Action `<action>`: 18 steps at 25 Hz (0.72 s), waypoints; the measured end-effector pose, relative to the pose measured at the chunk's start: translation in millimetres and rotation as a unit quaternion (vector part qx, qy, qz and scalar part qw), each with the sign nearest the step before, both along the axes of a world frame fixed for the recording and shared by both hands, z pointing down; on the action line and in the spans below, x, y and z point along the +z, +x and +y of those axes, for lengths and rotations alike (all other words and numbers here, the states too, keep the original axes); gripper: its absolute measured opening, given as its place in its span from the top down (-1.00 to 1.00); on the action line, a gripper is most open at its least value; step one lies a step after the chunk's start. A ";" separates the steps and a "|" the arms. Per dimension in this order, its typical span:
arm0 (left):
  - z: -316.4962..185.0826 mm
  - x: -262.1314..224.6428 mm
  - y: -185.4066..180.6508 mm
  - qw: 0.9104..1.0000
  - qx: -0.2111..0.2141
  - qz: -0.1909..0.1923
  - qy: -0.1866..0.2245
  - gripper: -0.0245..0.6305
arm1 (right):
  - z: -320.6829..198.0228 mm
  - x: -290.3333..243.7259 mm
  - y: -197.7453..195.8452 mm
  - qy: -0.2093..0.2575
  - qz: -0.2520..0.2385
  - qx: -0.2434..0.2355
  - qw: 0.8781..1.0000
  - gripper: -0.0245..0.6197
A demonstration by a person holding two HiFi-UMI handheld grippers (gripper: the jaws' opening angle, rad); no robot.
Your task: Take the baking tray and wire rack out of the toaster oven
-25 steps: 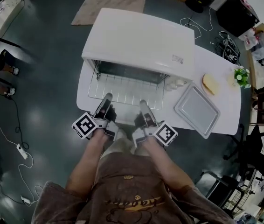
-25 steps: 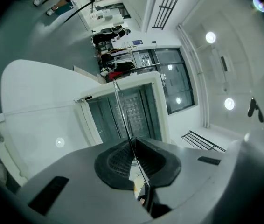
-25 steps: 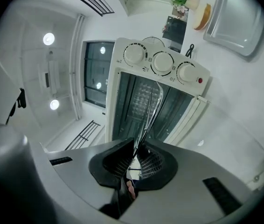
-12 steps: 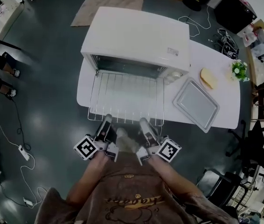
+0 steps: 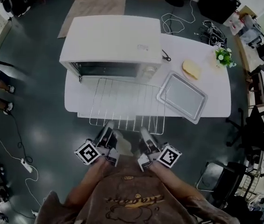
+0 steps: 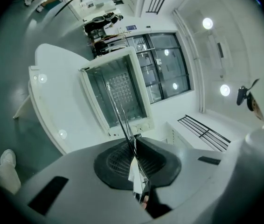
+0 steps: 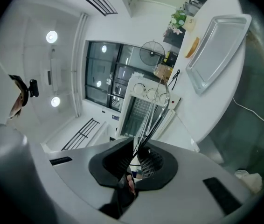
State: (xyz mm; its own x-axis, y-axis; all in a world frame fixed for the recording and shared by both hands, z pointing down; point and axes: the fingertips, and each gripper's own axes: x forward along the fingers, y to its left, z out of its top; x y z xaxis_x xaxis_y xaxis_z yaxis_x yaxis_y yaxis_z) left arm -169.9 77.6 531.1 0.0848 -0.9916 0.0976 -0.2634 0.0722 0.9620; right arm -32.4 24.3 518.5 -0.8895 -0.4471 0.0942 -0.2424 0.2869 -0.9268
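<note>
One toaster oven (image 5: 111, 38), one wire rack (image 5: 127, 102), one baking tray (image 5: 181, 97), one table (image 5: 216, 93), one piece of bread (image 5: 191, 69), one little plant (image 5: 223, 56), two grippers: left gripper (image 5: 109, 126), right gripper (image 5: 143, 130).

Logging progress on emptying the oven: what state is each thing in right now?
toaster oven: front open
wire rack: out in front of oven, level, held at near edge
baking tray: out, flat on table, empty
left gripper: shut on wire rack
right gripper: shut on wire rack

Wht oven (image 5: 111, 36), wht table (image 5: 216, 90), silver tray (image 5: 181, 96), chrome rack (image 5: 127, 104)
</note>
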 end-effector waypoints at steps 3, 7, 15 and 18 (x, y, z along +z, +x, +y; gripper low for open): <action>-11.6 -7.6 29.8 1.000 0.019 -0.001 0.010 0.90 | -5.1 -4.5 31.0 0.004 -0.001 0.013 1.000 0.87; -27.4 -11.6 78.9 0.999 0.047 0.008 0.011 0.90 | -11.7 -8.0 82.7 0.004 0.002 0.047 0.999 0.87; -72.5 -16.2 181.3 0.990 0.136 0.015 0.020 0.90 | -32.2 -19.6 187.9 0.023 0.007 0.131 0.991 0.86; -90.0 -16.7 211.3 0.987 0.159 0.017 0.023 0.90 | -42.9 -20.0 219.2 0.028 0.005 0.156 0.987 0.86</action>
